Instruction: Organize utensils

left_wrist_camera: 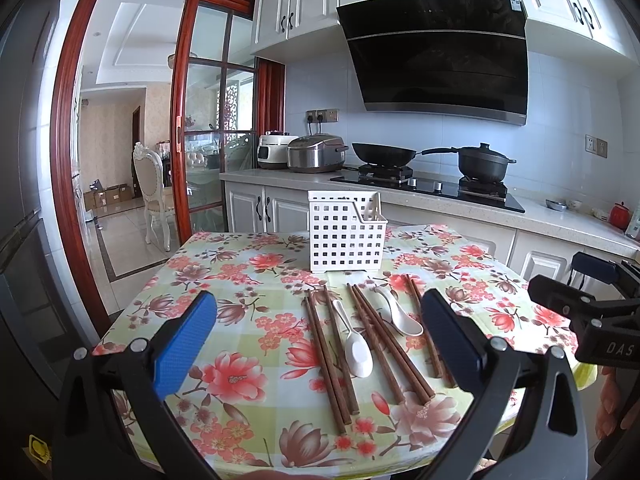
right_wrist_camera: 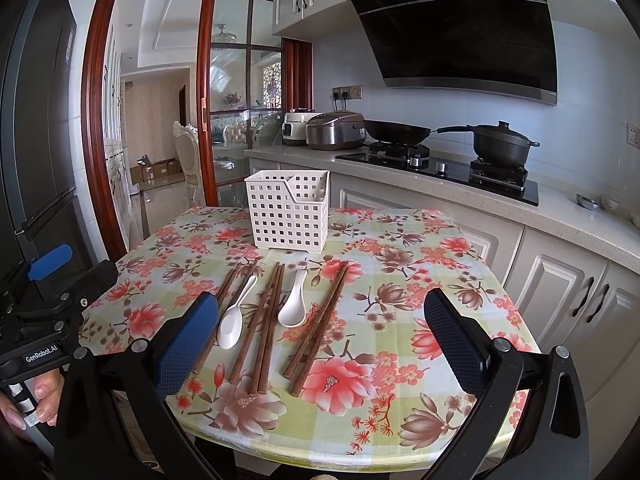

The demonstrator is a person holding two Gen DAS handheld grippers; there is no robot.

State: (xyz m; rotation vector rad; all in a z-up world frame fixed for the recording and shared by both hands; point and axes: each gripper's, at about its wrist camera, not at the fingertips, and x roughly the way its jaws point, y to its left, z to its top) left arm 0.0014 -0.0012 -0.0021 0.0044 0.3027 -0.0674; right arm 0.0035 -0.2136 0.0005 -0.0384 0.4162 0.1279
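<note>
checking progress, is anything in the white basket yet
Apparently empty: the white basket shows nothing through its holes; chopsticks and spoons lie on the table.

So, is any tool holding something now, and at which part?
Nothing is held. Left tool and right tool are open above the table.

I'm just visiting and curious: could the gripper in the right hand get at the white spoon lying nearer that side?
Probably yes. The right gripper is open and holds nothing, and the white ceramic spoon lies uncovered on the floral tablecloth ahead, between brown wooden chopsticks with nothing over it.
</note>
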